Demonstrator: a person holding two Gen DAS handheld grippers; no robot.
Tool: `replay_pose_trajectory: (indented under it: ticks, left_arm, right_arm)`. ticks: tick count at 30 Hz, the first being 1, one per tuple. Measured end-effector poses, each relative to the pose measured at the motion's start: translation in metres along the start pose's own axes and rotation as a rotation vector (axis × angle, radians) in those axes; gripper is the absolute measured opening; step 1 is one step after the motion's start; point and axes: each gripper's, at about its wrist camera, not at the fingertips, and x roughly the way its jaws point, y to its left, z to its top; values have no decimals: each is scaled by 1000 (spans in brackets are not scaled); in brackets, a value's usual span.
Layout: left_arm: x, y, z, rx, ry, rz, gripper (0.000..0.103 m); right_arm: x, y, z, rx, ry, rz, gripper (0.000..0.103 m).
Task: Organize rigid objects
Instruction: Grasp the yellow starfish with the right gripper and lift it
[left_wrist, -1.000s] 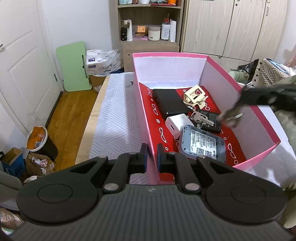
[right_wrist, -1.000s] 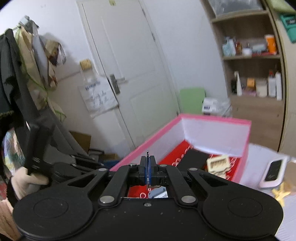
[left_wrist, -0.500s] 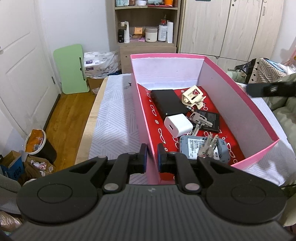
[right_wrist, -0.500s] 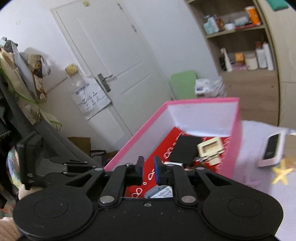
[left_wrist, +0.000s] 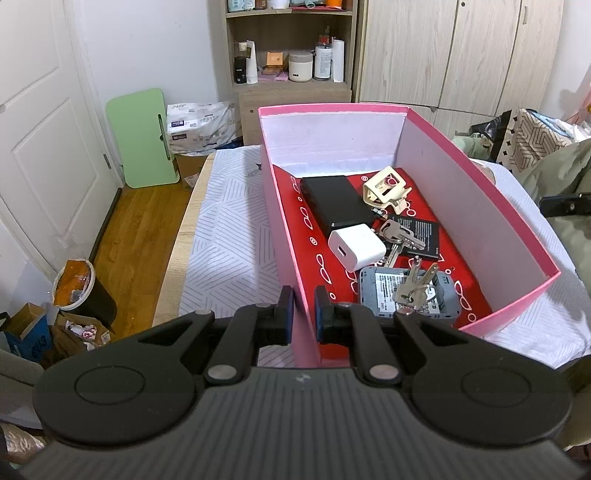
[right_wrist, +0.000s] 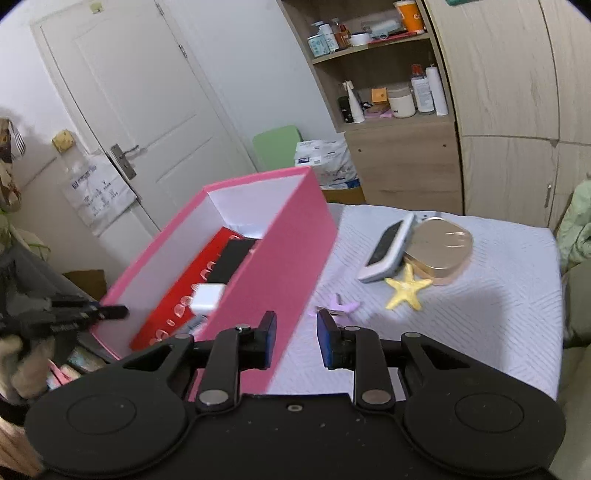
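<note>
With the left tool (left_wrist: 302, 310) clamped on the pink box (left_wrist: 288, 236) wall, steer the released, empty right tool (right_wrist: 295, 341) low over the worktop (right_wrist: 480, 314) toward the lilac clip (right_wrist: 338, 308) just beside it

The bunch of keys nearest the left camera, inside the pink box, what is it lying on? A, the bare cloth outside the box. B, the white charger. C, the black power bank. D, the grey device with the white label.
D: the bunch of keys rests on top of the grey device with the label, in the near end of the pink box, just beside the white charger.
</note>
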Motion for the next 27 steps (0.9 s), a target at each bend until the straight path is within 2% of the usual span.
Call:
replay_pose_trajectory:
  ticks: [3, 5, 8, 10, 13, 18, 23, 26, 27]
  left_arm:
    - [1, -1, 1, 10, 6, 3, 10]
    - [1, -1, 1, 18, 9, 3, 10]
    - [0, 1, 1, 18, 16, -6, 10]
    - [0, 2, 2, 15, 22, -12, 11]
    - [0, 2, 2, 15, 22, -10, 11]
    - [0, 3, 2, 12, 26, -7, 11]
    - [0, 3, 3, 12, 29, -11, 11]
    - [0, 3, 3, 12, 29, -10, 11]
    - [0, 3, 3, 14, 28, -8, 11]
  right_arm:
    - [9, -2, -5, -45, 13, -47, 40]
    - [20, 0, -7, -124, 21, -130, 45]
    - [38, -5, -11, -237, 29, -263, 45]
    - [50, -14, -7, -194, 18, -325, 45]
    - [70, -25, 3, -144, 18, -311, 45]
    - [105, -49, 16, -63, 62, -343, 46]
    - [118, -51, 19, -67, 27, -353, 50]
    - [121, -43, 13, -140, 24, -379, 33]
    - [120, -41, 12, -142, 26, -368, 33]
